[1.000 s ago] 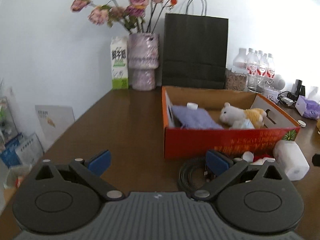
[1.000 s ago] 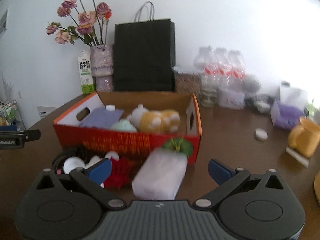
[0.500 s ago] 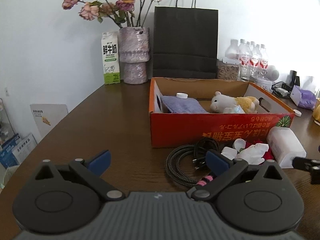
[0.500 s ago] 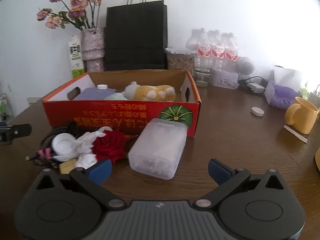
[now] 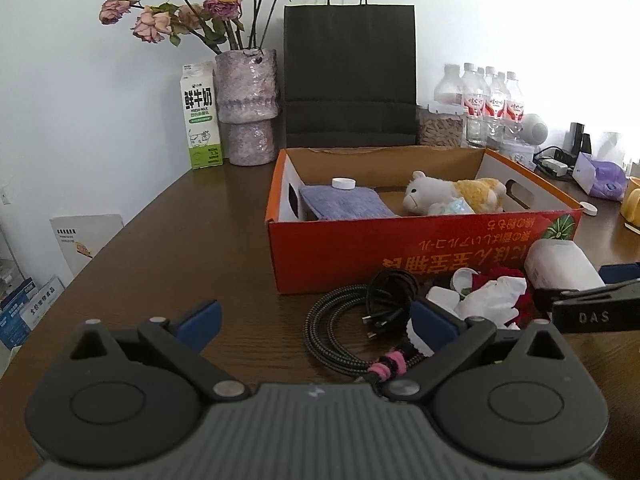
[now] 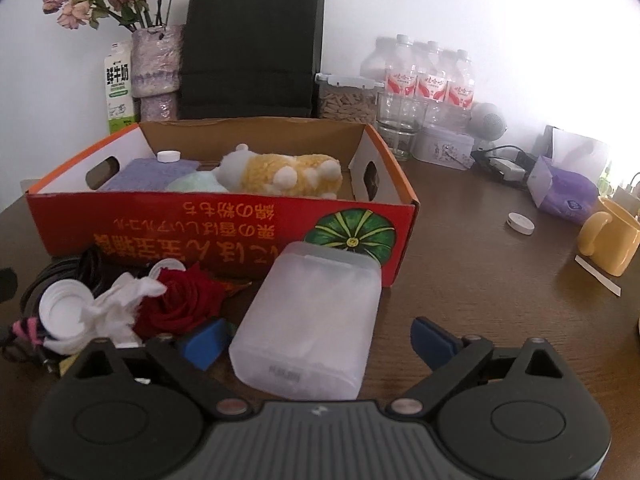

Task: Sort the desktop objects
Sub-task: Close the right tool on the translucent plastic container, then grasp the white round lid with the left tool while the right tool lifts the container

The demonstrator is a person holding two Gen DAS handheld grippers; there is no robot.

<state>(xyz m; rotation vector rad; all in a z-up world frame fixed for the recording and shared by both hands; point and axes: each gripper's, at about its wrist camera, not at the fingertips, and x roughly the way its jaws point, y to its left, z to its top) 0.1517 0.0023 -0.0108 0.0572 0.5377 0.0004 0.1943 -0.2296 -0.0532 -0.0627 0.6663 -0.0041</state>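
Right gripper (image 6: 318, 334) spread wide around translucent plastic container (image 6: 310, 322), now closer than before; left gripper (image 5: 316, 320) open, empty, above coiled cable (image 5: 344, 330).

A dark brown wooden table (image 5: 168, 248) runs up against a plain white wall (image 5: 80, 60). Along the table's far edge stand a mottled purple vase (image 5: 247, 108) of faded pink roses (image 5: 200, 8), a green-and-white milk carton (image 5: 199, 116) just beside it, and a black paper bag (image 5: 349, 76) leaning on the wall. Toward the far right corner a pack of water bottles (image 6: 430, 80) sits by a clear glass (image 6: 398, 130). Strong daylight pours in from the right, washing that side of the wall nearly white. Off the table's left edge, lower down, papers and boxes (image 5: 28, 308) are stacked.
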